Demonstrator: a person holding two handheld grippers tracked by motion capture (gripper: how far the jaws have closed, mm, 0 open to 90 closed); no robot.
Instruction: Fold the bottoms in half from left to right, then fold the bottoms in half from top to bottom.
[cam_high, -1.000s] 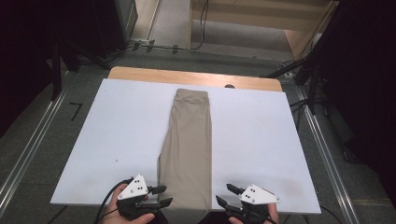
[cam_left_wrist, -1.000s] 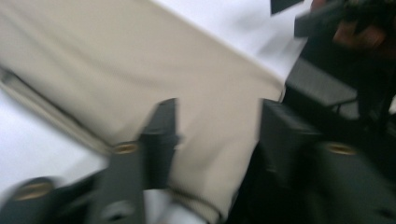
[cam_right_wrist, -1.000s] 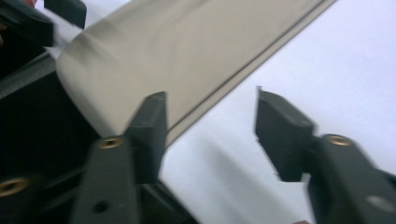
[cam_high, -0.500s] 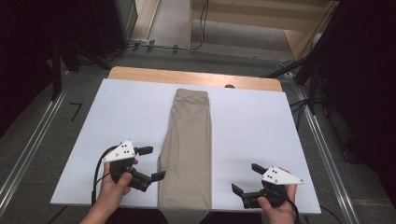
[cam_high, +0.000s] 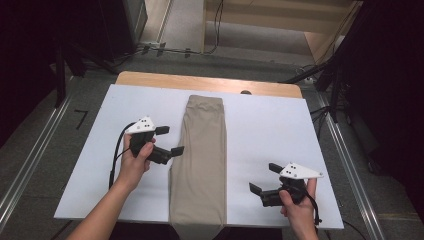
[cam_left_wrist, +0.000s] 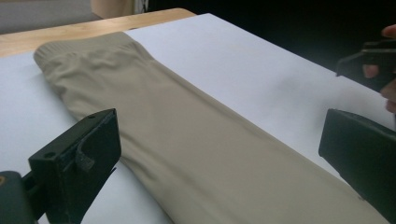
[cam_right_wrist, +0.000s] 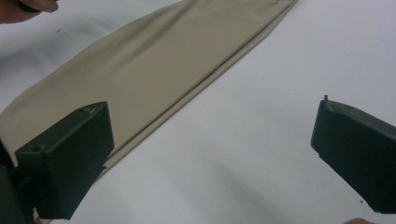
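While both claws hang above the worktop with nothing in them, the scene reads as follows.

Trousers: the folded beige trousers (cam_high: 200, 165) lie flat as one long strip down the middle of the white sheet (cam_high: 270, 130), waistband at the far end, leg ends running over the near edge.

Left claw: the left claw (cam_high: 166, 141) is spread wide and holds nothing; its jaws have just been opening. It sits at the left edge of the trousers about halfway along, and in the left gripper view the cloth lies below and between the two black jaws, untouched.

Right claw: the right claw (cam_high: 264, 179) is likewise wide and holds nothing, its jaws having just been opening. It hovers over bare white sheet to the right of the trousers, near the near edge.

Worktop: the wooden worktop (cam_high: 210, 84) shows as a strip beyond the sheet's far edge.
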